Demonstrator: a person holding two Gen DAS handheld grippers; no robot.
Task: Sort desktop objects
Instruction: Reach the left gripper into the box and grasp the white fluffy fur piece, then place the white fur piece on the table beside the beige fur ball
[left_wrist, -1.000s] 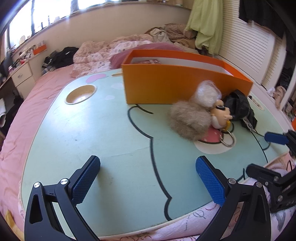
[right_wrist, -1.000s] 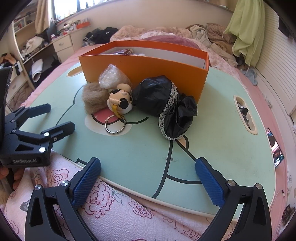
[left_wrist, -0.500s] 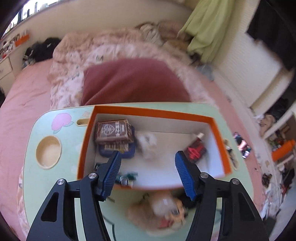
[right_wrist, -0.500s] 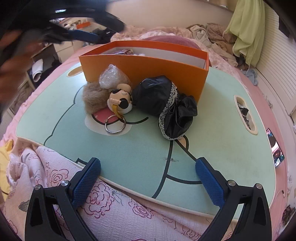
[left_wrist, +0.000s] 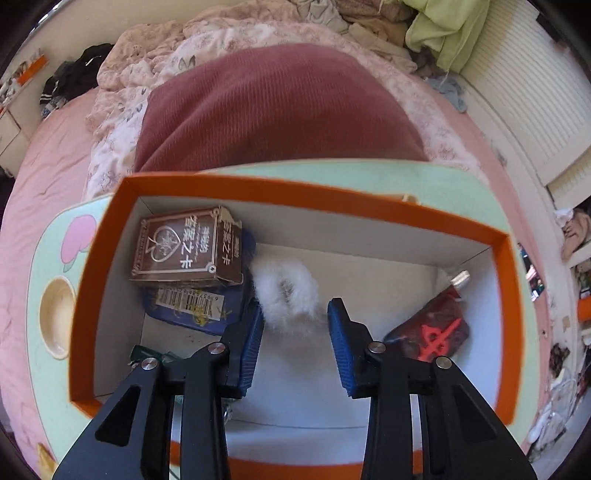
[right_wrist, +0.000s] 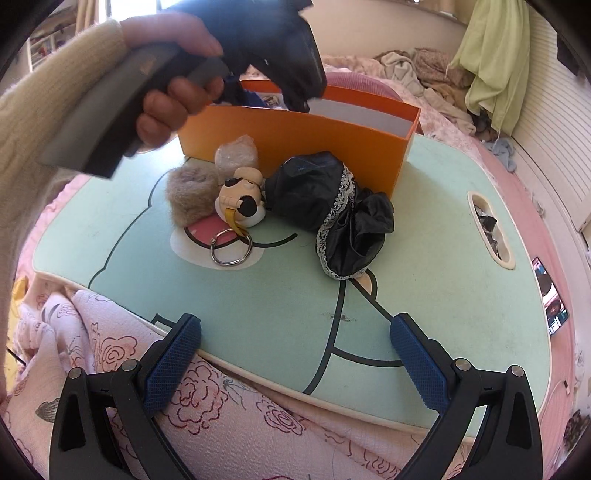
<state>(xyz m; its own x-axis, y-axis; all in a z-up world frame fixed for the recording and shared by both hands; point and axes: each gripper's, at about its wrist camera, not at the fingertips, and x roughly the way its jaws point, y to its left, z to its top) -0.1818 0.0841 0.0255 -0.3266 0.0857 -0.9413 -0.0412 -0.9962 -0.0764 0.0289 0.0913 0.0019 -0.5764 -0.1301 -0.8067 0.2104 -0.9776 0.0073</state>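
My left gripper (left_wrist: 295, 314) points down into the orange box (left_wrist: 295, 192), its jaws closing and only a narrow gap left. A white fluffy puff (left_wrist: 284, 291) lies on the box floor in line with that gap; the pads do not press on it. Also in the box are a brown card pack (left_wrist: 184, 247), a blue pack (left_wrist: 199, 310) and a red pouch (left_wrist: 428, 332). In the right wrist view a hand (right_wrist: 173, 92) holds the left gripper (right_wrist: 299, 99) over the box (right_wrist: 295, 144). My right gripper (right_wrist: 295, 354) stands open and empty at the table's (right_wrist: 443, 258) near edge.
In front of the box lie a brown fur ball (right_wrist: 190, 199), a clear bag (right_wrist: 236, 155), a doll-head keychain (right_wrist: 243, 199) with a metal ring (right_wrist: 231, 247), and black lace-trimmed cloth (right_wrist: 332, 206). A burgundy pillow (left_wrist: 277, 103) lies behind the box. A floral quilt (right_wrist: 221, 424) lies under my right gripper.
My left gripper went from the table's near edge to above the orange box, tilted downward, and its jaws narrowed from wide open. The right gripper has kept still.
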